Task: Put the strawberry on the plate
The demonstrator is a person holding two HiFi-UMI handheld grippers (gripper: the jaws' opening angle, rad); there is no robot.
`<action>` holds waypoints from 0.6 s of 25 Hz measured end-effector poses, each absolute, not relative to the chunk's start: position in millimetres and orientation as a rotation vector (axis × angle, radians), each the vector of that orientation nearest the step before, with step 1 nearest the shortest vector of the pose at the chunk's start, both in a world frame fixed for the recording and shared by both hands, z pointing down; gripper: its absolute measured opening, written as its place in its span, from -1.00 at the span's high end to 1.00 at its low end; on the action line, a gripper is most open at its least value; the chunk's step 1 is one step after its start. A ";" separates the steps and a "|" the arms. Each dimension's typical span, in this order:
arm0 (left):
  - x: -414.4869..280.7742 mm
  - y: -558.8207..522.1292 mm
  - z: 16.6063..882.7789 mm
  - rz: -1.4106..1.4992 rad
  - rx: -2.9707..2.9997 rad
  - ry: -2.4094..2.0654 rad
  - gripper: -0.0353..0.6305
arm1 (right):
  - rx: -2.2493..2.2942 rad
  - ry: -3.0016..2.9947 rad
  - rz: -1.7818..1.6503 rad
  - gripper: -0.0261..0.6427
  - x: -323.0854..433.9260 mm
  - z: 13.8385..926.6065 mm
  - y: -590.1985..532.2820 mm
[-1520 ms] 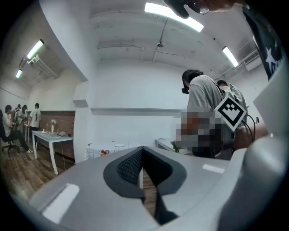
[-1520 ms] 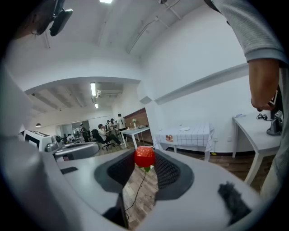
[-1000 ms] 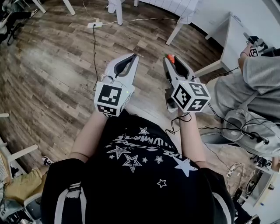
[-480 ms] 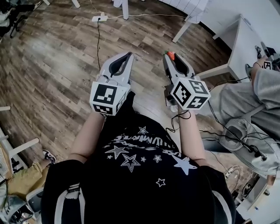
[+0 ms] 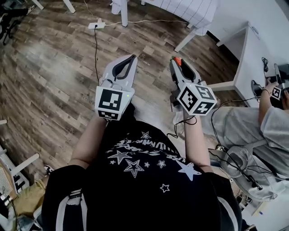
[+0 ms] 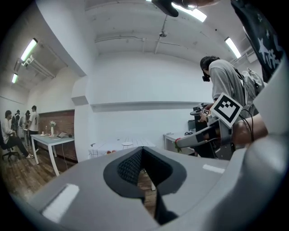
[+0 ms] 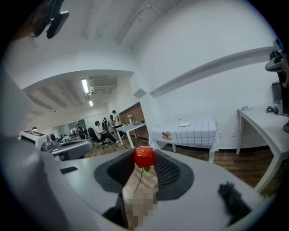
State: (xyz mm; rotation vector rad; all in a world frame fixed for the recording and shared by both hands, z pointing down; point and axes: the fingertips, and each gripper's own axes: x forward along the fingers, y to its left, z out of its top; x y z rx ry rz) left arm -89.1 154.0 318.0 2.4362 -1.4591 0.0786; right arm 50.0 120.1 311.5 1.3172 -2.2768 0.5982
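A small red strawberry (image 5: 176, 60) with green leaves is pinched at the very tips of my right gripper (image 5: 175, 61), held in the air above the wood floor. The right gripper view shows the same strawberry (image 7: 144, 156) between the right gripper's (image 7: 144, 159) black pads. My left gripper (image 5: 133, 57) hovers beside it to the left, shut and holding nothing. Its tips meet in the left gripper view (image 6: 142, 148). A white plate (image 7: 184, 124) lies far ahead on a table with a checked cloth (image 7: 198, 131). That plate (image 6: 128, 144) also shows in the left gripper view.
The checked-cloth table (image 5: 192, 8) stands at the top of the head view. A white desk (image 5: 259, 49) is on the right, with a seated person (image 5: 271, 131) and cables beside it. A power strip (image 5: 97, 25) lies on the floor. People sit at a distant desk (image 7: 128, 128).
Both grippers keep their hold and spacing. The view has shifted, so the seated person sits lower and further right, and more of the checked-cloth table shows at the top.
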 end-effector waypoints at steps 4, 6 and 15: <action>-108.2 111.9 338.6 0.077 2.419 -1.424 0.88 | 1.348 -2.251 0.627 0.50 34.8 330.9 73.3; -119.6 88.6 346.7 0.079 2.413 -1.414 0.88 | 1.359 -2.244 0.623 0.50 26.7 335.2 49.3; -134.7 -3.3 374.3 -0.002 2.414 -1.296 0.88 | 1.477 -2.152 0.604 0.50 26.1 352.4 -30.0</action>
